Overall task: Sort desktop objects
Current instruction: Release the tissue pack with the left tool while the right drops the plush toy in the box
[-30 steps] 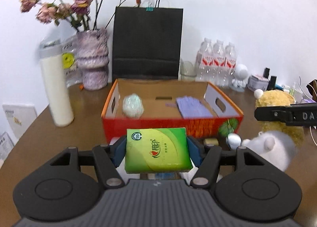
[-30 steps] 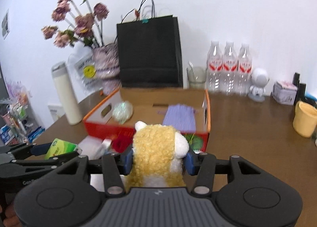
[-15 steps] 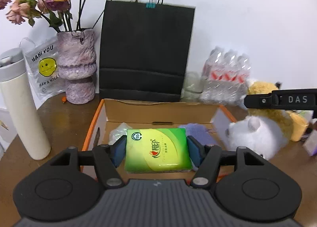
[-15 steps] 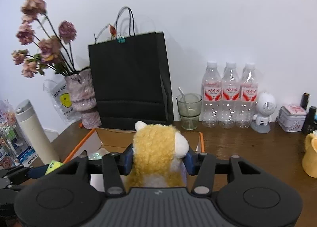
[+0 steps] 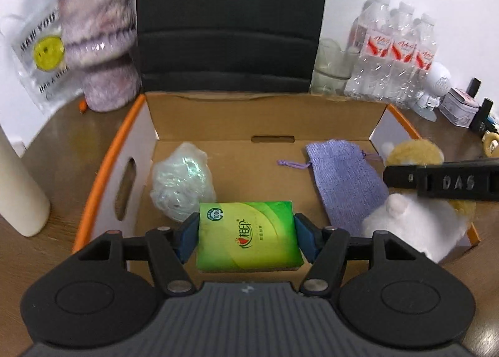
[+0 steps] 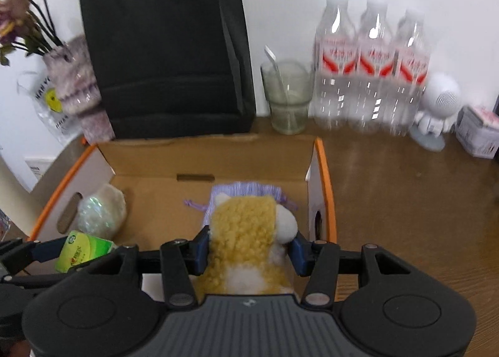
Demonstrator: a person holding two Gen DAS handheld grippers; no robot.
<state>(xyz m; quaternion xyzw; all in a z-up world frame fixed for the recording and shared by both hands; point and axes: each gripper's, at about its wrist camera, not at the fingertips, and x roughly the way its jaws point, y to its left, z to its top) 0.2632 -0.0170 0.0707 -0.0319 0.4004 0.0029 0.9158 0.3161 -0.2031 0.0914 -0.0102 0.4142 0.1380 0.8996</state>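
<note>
Brown desk [image 6: 405, 201] surrounds your cardboard box [image 5: 149, 119], whose floor lies bare mid-frame between wrapped ball [image 5: 182, 182] and purple pouch [image 5: 346, 182]. Your left gripper [image 5: 246, 235] pinches the tissue pack [image 5: 248, 235]; your right gripper [image 6: 248, 247] clamps the plush toy [image 6: 246, 232]. Both now hang over the box, closer than before.

Office desk [image 6: 405, 201]; water bottles [image 6: 371, 54]

both claws moved over cardboard box [image 5: 262, 116]
</note>
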